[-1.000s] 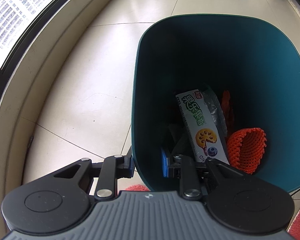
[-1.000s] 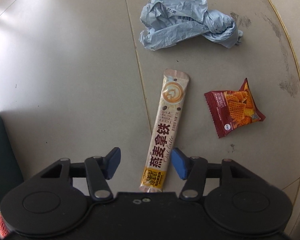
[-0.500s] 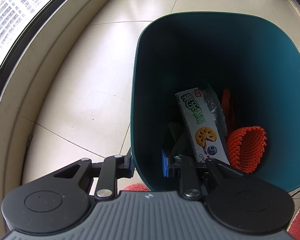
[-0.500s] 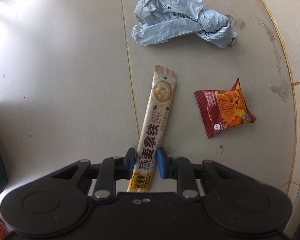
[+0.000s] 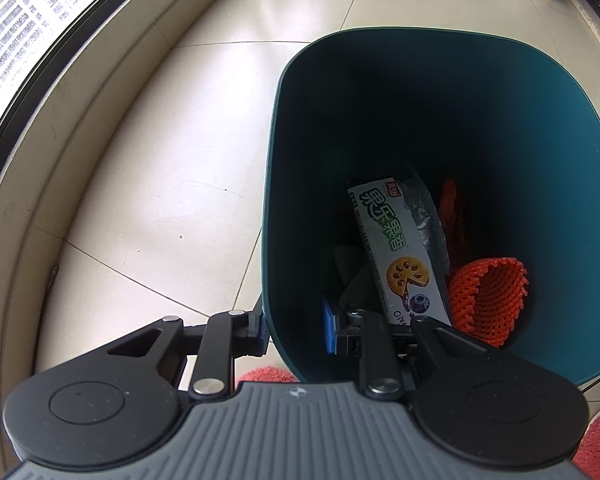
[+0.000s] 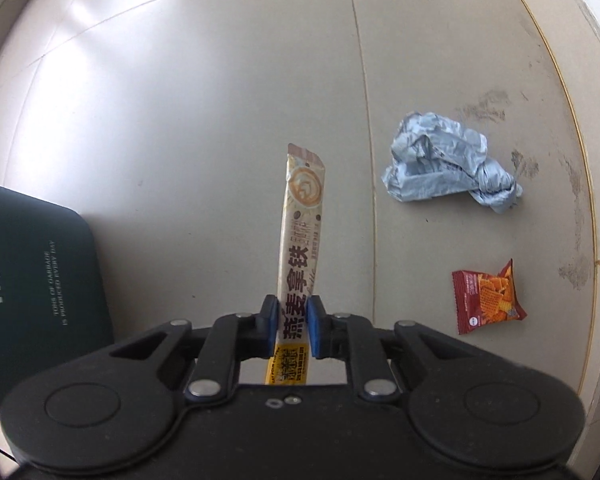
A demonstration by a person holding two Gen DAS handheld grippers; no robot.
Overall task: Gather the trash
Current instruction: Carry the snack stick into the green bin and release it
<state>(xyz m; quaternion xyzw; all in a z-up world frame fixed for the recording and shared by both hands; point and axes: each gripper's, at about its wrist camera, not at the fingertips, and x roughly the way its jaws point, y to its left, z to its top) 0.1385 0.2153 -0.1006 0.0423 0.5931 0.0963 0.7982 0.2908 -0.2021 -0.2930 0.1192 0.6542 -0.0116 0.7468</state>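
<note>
Sachet (image 6: 302, 236): long coffee stick, clamped near its lower end in your right tongs (image 6: 291, 326). The jaws are closing on it, pads pressed to both sides. It stands up off the floor (image 6: 180, 100), free end clear of the tiles.

Bin (image 5: 420, 120): dark teal, open-topped. Your left tongs (image 5: 296, 326) are clamped on its near rim, one pad outside and one inside, jaws about as narrow as they go. In the right view its side (image 6: 40, 272) shows at the left edge, near the sachet.

Bin contents: white box (image 5: 396, 252), orange net (image 5: 486, 292), grey foil (image 5: 426, 216), and darker bits you cannot make out.

Left on the floor: crumpled blue wrap (image 6: 448, 168) and red snack pack (image 6: 486, 298), both right of the sachet and well apart from it.

Step in hand, as judged: pick made, carry to the bin not yet done.

Next move calls for: swing the right tongs left over the bin mouth, keep the left grip steady on the rim, and let go only once the whole sachet hangs inside the opening. It is long and limp, so it may catch the rim. Two pieces remain after that.
</note>
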